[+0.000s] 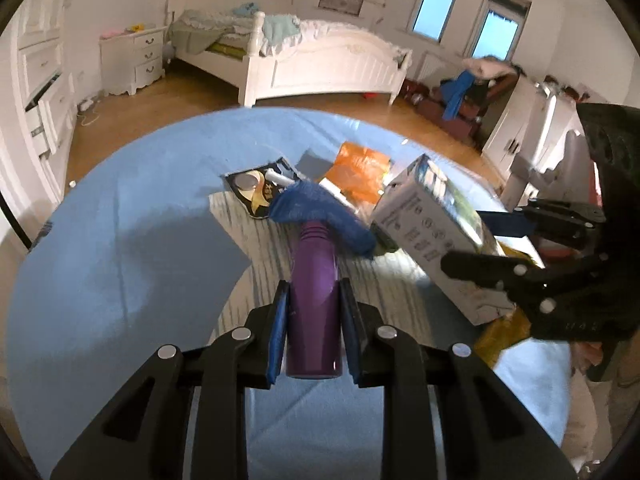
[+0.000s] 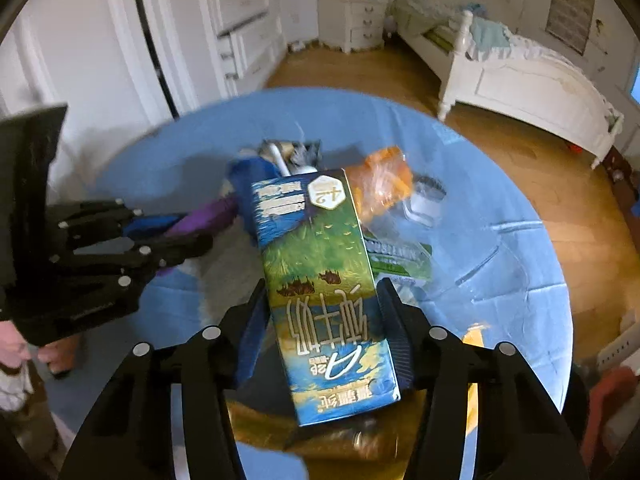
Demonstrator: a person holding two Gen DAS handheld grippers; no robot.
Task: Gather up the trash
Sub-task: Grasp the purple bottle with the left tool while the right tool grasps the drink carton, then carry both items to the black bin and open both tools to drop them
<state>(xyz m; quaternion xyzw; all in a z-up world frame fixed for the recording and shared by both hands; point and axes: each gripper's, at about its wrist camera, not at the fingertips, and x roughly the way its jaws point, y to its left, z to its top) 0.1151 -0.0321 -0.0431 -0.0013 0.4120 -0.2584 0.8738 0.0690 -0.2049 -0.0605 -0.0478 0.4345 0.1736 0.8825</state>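
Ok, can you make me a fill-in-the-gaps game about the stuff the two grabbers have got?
1. The left gripper holds a bottle coloured ____.
2. The right gripper holds a milk ____.
3. The cloth over the round table is ____.
4. The crumpled wrapper beyond the carton is ____.

Missing words: purple; carton; blue; orange

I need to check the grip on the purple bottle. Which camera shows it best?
Left wrist: the purple bottle lies lengthwise between the left gripper pads. Right wrist shows only a blurred purple sliver, partly behind the milk carton.
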